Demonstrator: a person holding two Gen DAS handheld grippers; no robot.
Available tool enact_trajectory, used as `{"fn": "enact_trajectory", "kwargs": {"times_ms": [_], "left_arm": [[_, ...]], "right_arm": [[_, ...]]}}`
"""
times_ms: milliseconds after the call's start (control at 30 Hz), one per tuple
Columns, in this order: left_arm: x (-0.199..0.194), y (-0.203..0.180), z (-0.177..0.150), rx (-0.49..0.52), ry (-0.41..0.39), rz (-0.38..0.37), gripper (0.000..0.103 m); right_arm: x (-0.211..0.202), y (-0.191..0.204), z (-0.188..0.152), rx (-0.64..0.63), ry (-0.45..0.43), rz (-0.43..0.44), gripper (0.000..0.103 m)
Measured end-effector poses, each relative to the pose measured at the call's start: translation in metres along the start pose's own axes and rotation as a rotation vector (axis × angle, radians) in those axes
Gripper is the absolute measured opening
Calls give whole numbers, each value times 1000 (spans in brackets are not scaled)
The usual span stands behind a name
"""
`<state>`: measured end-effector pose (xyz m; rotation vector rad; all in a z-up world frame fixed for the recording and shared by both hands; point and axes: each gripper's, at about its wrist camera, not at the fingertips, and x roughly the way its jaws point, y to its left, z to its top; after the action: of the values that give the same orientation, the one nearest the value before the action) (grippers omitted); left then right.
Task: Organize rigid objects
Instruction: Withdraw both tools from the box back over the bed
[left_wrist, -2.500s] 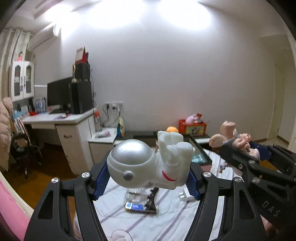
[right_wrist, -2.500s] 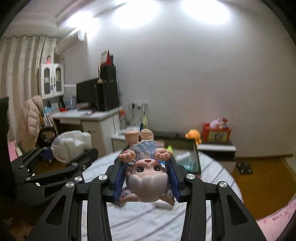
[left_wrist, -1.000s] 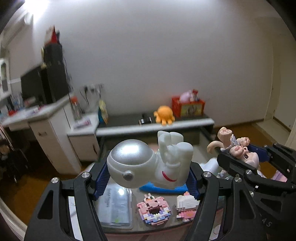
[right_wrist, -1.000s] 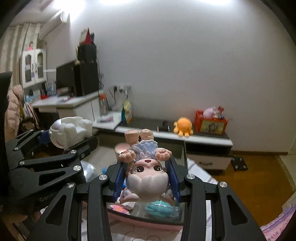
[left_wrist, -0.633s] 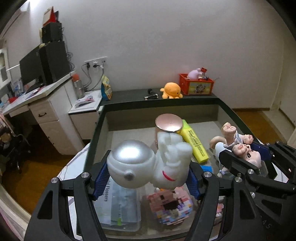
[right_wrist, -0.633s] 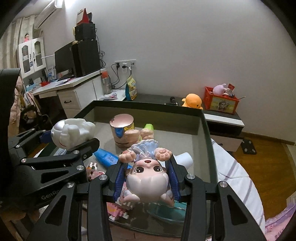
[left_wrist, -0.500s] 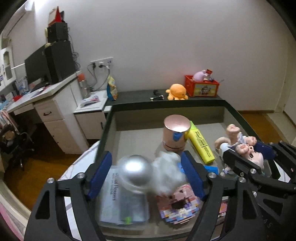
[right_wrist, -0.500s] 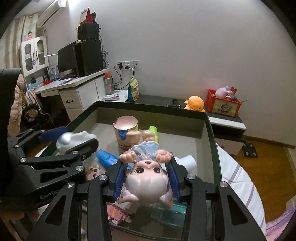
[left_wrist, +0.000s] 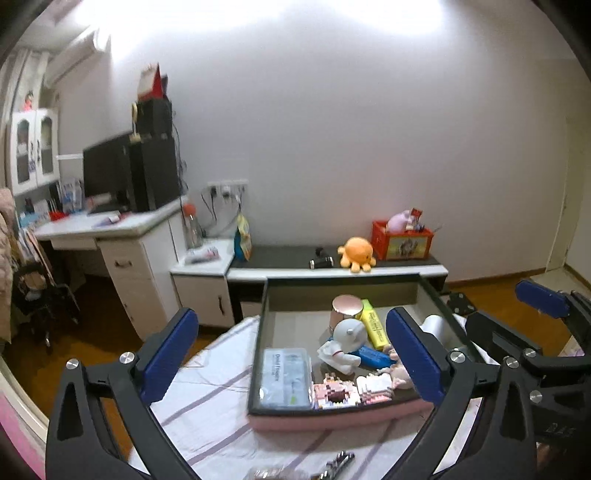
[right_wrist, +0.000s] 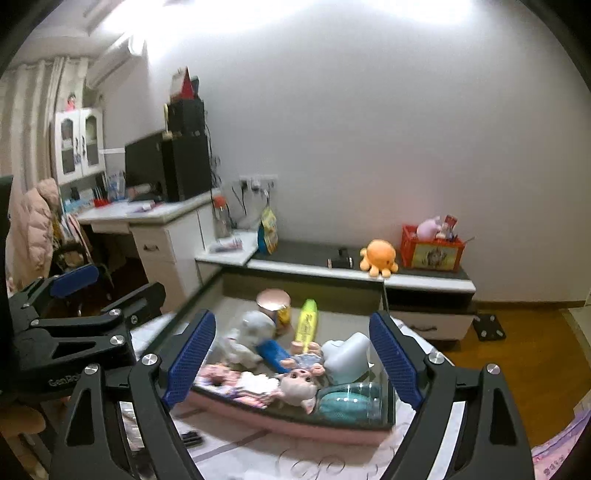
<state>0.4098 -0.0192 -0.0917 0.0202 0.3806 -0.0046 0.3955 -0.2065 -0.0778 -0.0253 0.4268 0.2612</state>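
Now both of my tools hang above the near edge of the pink-walled, dark-rimmed storage tray (left_wrist: 332, 419) that sits on the white striped bedsheet (left_wrist: 221, 402). My left hand-held gripper (left_wrist: 291, 354) has its blue-padded jaws spreading wide with nothing pressed between them; the white astronaut figurine with a silver helmet (left_wrist: 341, 345) lies inside the tray, just beside a rose-gold cylindrical can (left_wrist: 347, 308) and a yellow highlighter marker (left_wrist: 375, 328). My right hand-held gripper (right_wrist: 291, 362) is likewise opening, its pads clear of everything, and the small big-eyed doll in a pale blue dress (right_wrist: 299, 378) lies on its back in the tray's near right part, touching a teal see-through container (right_wrist: 351, 404). Near the tray's front wall I see pink and white block-built toys (left_wrist: 351, 391), and to their left a flat clear plastic case (left_wrist: 284, 376). Beyond the tray, far off, an orange plush octopus (left_wrist: 356, 253) sits on a low dark-topped cabinet (left_wrist: 288, 258).
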Motion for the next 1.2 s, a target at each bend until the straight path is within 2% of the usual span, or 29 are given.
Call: {"fn": "enact_trajectory", "kwargs": {"times_ms": [167,233,267,400,500,600,900,1067,1200], "left_arm": [[-70,3,-8,11,-126,39,103],[-97,6,-16,9,-168,46,103],[-108,7,-19,12,-186,38,103],[-150,8,-35,32,-241,35,103],[-169,6,-47,44,-267,33,103],[-180,9,-56,26,-240,8,103],[-188,10,-80,44,-174,32,103],[-175,11,-89,43,-130,35,103],[-155,16,-102,26,-46,-8,103]], "right_arm": [[-60,23,-7,-24,-68,-1,91],[-81,31,-15,-39,-84,-25,96],[-95,35,-20,-44,-112,-42,103],[-135,49,-37,-60,-173,-86,103],[-154,55,-49,-61,-183,-101,103],[-167,59,-61,-56,-193,-100,103],[-172,70,-85,-64,-134,-96,103],[-162,69,-94,-49,-92,-88,103],[-145,67,-106,-40,-34,-68,103]]}}
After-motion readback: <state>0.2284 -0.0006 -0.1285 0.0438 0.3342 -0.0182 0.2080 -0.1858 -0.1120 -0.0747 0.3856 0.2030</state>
